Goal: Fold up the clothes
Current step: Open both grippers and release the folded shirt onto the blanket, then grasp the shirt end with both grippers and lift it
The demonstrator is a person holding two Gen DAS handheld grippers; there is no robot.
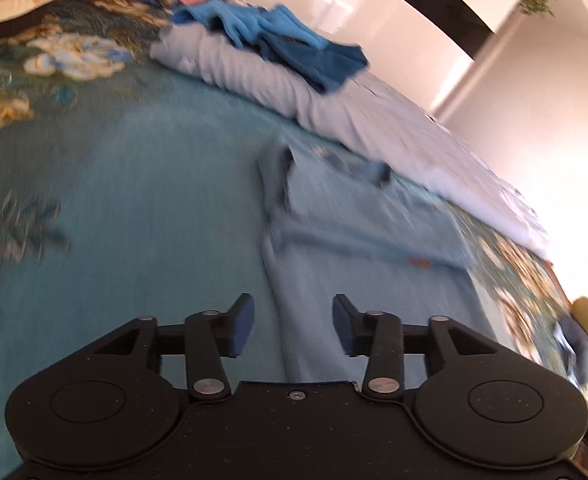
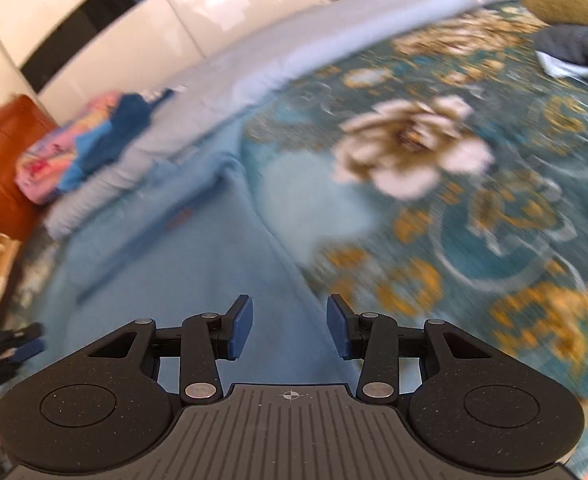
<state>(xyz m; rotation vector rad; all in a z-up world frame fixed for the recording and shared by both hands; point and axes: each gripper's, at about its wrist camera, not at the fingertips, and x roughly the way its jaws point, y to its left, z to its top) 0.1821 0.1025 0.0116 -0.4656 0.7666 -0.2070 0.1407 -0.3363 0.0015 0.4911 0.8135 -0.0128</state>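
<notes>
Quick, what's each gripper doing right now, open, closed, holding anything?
Left gripper: open, holding nothing, above the light blue garment.
Right gripper: open, holding nothing.

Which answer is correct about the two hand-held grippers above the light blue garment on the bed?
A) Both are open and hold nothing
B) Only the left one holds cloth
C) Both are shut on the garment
A: the left gripper and the right gripper both show a clear gap between their blue pads, with the light blue garment lying flat below, not pinched.
</notes>
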